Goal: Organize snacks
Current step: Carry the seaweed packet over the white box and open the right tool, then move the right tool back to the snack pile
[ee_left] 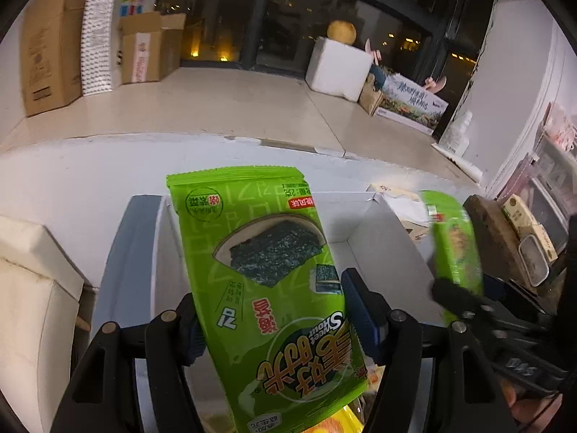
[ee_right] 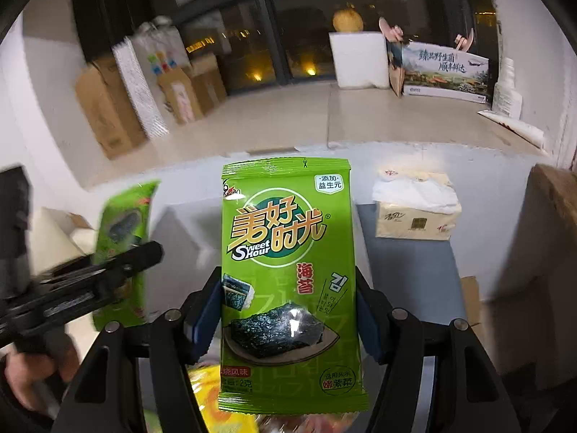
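Item: two green seaweed snack packets, flat foil sachets.

Left tongs (ee_left: pixel 274 324) pinch one seaweed packet (ee_left: pixel 263 274) by its side edges, held above the white box (ee_left: pixel 360 223) near the table's far edge.

Right tongs (ee_right: pixel 288 321) pinch the second packet (ee_right: pixel 288 274) likewise, held above the table.

Handling, judged: very light, crinkly, slippery, contents brittle. Grip the sealed margins gently.

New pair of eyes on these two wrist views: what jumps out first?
Two bright green seaweed packets. The left gripper clamps one packet upside down above an open white box. The right gripper clamps the other packet upright, with a pack of tissues behind it to the right, on the table.
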`<act>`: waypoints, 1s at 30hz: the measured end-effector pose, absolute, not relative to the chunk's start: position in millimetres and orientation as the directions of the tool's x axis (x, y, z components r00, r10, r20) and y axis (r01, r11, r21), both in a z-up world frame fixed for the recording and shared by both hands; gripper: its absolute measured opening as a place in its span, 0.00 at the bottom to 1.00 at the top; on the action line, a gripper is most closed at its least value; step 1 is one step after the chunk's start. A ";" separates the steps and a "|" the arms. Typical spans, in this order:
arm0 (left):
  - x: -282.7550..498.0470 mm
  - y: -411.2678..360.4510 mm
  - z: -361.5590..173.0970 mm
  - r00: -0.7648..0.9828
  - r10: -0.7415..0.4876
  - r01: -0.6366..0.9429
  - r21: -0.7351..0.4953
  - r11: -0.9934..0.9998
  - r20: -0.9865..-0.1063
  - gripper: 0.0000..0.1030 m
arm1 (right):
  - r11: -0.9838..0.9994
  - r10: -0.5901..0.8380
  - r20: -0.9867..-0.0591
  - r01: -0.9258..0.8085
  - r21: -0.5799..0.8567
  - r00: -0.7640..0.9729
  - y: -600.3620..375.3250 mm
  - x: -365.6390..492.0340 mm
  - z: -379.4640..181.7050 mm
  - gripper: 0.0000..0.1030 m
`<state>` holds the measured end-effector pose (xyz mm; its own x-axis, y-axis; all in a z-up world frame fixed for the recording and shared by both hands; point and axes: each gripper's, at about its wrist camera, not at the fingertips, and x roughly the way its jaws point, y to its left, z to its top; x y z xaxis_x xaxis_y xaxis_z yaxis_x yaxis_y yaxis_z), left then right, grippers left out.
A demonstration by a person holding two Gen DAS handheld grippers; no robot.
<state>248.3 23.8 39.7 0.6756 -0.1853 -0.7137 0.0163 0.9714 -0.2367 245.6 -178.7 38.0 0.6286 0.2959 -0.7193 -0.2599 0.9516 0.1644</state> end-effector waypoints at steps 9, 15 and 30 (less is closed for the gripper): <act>255.7 31.5 29.2 0.677 -0.181 -0.002 -0.248 0.969 -0.713 1.00 | 0.949 0.312 -0.709 -0.251 0.193 0.632 -171.5 276.3 26.2 0.98; 237.5 39.5 34.5 0.686 -0.131 0.001 -0.179 0.984 -0.716 1.00 | 0.954 0.281 -0.709 -0.270 0.132 0.647 -172.1 267.1 37.5 1.00; 88.3 48.0 42.6 0.792 -0.112 0.105 -0.048 0.993 -0.600 1.00 | 0.929 0.346 -0.603 -0.353 0.112 0.719 -197.1 146.6 69.5 1.00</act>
